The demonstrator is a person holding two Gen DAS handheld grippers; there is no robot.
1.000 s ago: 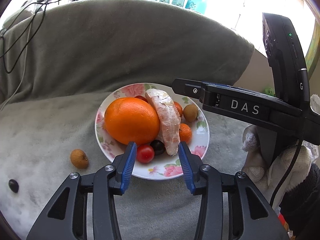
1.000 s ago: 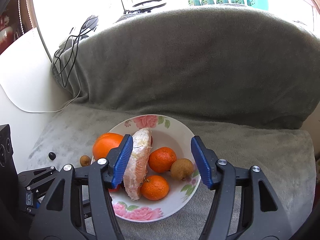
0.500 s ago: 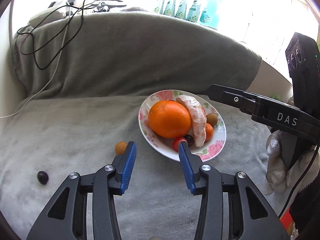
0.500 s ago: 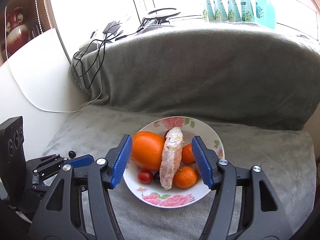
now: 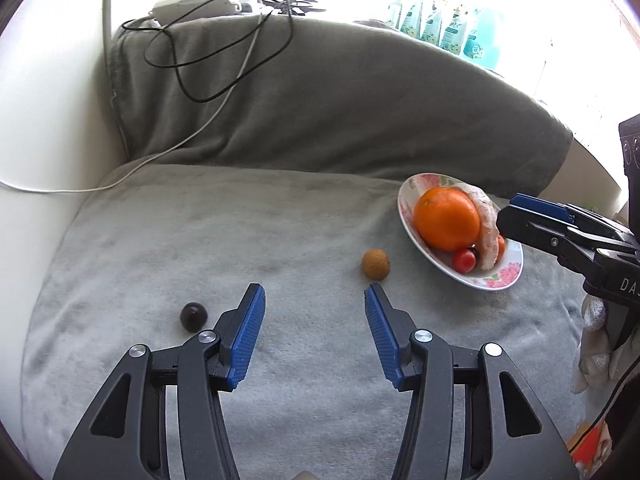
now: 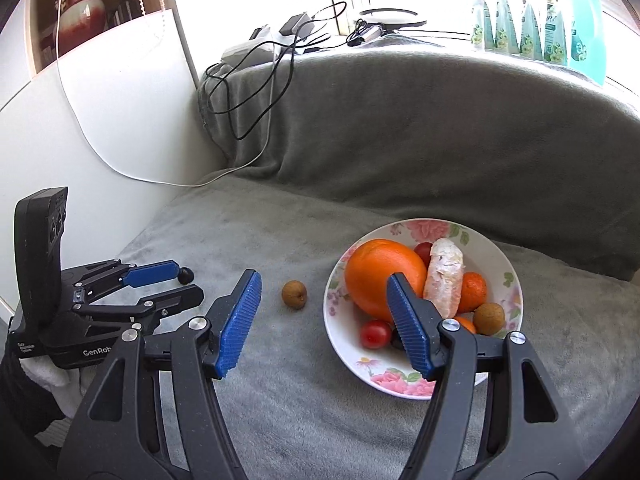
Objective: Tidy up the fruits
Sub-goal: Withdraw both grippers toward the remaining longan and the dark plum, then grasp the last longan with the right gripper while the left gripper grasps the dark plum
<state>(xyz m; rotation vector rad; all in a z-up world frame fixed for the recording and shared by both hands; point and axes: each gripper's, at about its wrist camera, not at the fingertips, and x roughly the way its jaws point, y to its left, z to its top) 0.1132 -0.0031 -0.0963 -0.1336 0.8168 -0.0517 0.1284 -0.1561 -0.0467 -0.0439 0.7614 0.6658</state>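
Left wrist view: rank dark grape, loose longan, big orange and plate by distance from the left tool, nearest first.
From the left tool, open and empty:
1. Dark grape, just outside its left finger, on the blanket.
2. Loose longan, ahead of the right fingertip; close to the grape's distance, so 1 and 2 are nearly tied.
3. Plate, near rim, right.
4. Big orange, on the plate.
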